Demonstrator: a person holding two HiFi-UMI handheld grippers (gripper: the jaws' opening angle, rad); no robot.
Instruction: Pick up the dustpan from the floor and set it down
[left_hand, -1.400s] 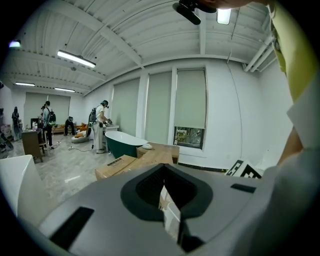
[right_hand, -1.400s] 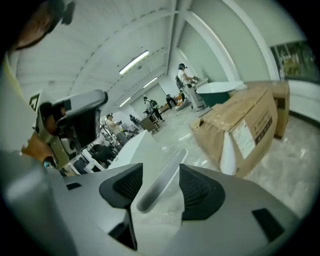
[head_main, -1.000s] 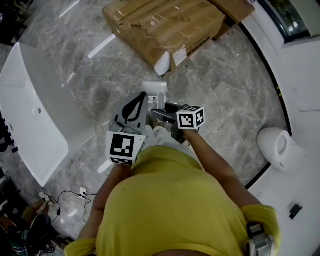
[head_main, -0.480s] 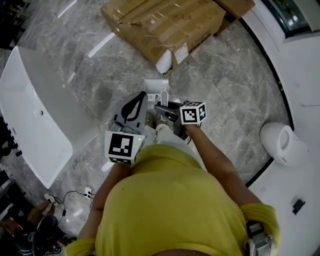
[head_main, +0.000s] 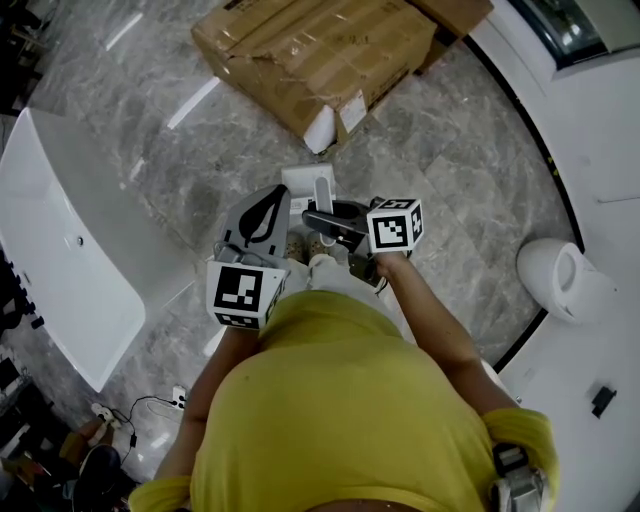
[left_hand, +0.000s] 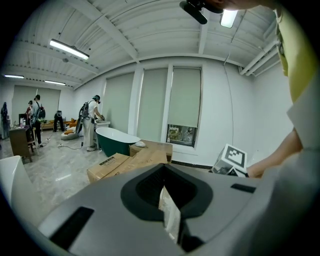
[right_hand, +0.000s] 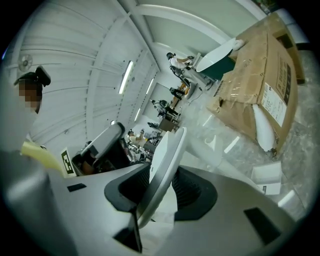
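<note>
The white dustpan (head_main: 308, 183) hangs just above the grey marble floor in front of me in the head view. Its white handle (right_hand: 167, 160) runs upright between the jaws of my right gripper (head_main: 317, 221), and the pads press on it, though the jaws are easing open a little. In the right gripper view that gripper (right_hand: 161, 186) has the handle filling its slot. My left gripper (head_main: 281, 197) sits close beside it on the left, jaws together and carrying nothing; in its own view (left_hand: 168, 201) only a thin white strip shows in the gap.
A big torn cardboard box (head_main: 320, 50) lies just beyond the dustpan. A white bathtub (head_main: 60, 240) stands at the left and a white toilet (head_main: 555, 280) at the right by a curved white platform. Cables (head_main: 140, 408) lie at lower left. People (left_hand: 92, 120) stand far off.
The right gripper has closed on the dustpan's handle and come up with it. The left gripper has hardly moved.
</note>
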